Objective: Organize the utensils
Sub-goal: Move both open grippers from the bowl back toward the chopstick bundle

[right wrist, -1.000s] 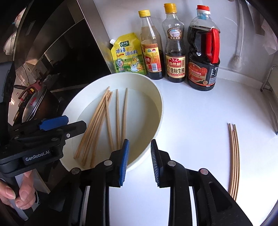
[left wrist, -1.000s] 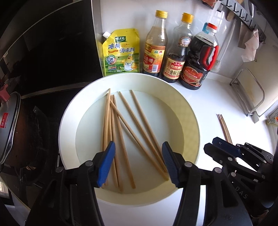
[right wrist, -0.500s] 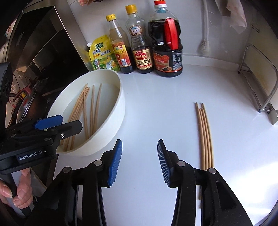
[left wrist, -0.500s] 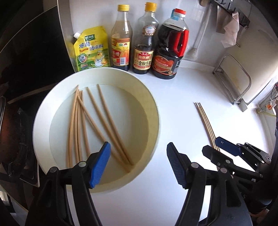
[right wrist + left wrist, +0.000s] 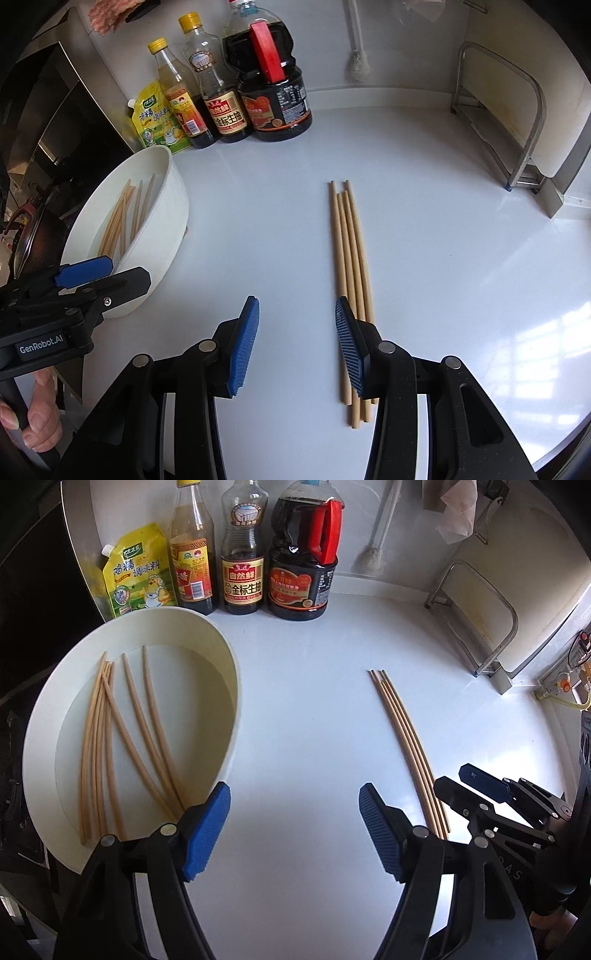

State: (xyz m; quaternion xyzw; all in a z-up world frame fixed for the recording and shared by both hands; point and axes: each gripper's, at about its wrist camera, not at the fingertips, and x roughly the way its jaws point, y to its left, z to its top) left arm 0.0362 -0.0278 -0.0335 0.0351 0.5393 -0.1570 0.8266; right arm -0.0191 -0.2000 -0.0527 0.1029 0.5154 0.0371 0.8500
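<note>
A white bowl point(image 5: 229, 672) on the left of the white counter holds several loose wooden chopsticks point(image 5: 122, 734); it also shows in the right wrist view point(image 5: 173, 206). A neat bundle of chopsticks point(image 5: 402, 738) lies on the counter to the right, seen too in the right wrist view point(image 5: 349, 258). My left gripper point(image 5: 295, 827) is open and empty above bare counter between bowl and bundle. My right gripper point(image 5: 297, 343) is open and empty, its right finger over the near end of the bundle.
A yellow seasoning pouch point(image 5: 136, 576), two sauce bottles point(image 5: 192, 550) and a dark jug with a red handle point(image 5: 303, 572) stand along the back wall. A metal rack point(image 5: 480, 627) stands at the right. A stove and pot point(image 5: 33, 236) lie left of the bowl.
Both grippers have swung right, away from the bowl towards the bundle on the counter. The right gripper's jaws have opened wider. The chopsticks have not moved.
</note>
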